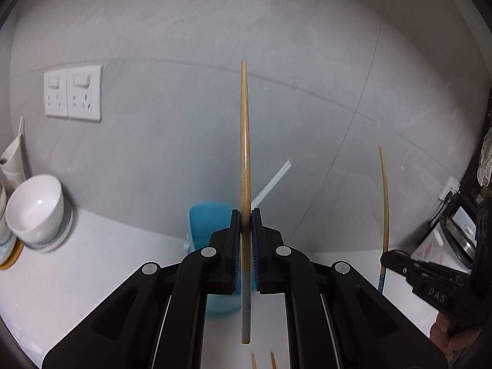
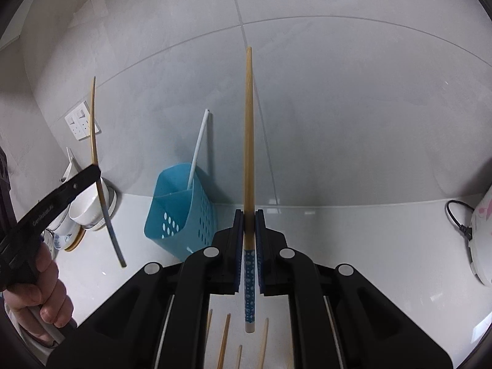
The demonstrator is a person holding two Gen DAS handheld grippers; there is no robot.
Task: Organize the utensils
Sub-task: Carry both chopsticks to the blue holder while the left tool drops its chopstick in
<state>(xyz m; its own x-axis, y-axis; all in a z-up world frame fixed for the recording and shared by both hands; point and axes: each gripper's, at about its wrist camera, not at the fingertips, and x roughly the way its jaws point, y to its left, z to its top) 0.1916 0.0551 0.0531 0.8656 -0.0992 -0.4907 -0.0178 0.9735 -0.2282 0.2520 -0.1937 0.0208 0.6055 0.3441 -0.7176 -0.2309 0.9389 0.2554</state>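
Note:
My left gripper (image 1: 245, 218) is shut on a bamboo chopstick with a grey striped end (image 1: 245, 166) and holds it upright above the counter. My right gripper (image 2: 249, 216) is shut on a bamboo chopstick with a blue dotted end (image 2: 248, 141), also upright. The blue perforated utensil basket (image 2: 176, 212) stands by the wall with a white chopstick (image 2: 198, 150) leaning in it; in the left wrist view the basket (image 1: 206, 220) is right behind my fingers. Each gripper shows in the other's view: the right one (image 1: 388, 256) and the left one (image 2: 96, 170).
Several bamboo chopsticks (image 2: 226, 338) lie on the white counter below the grippers. Stacked white bowls (image 1: 35, 212) sit at the left by the wall sockets (image 1: 73, 95). A rice cooker (image 2: 482, 236) with a black cord stands at the right.

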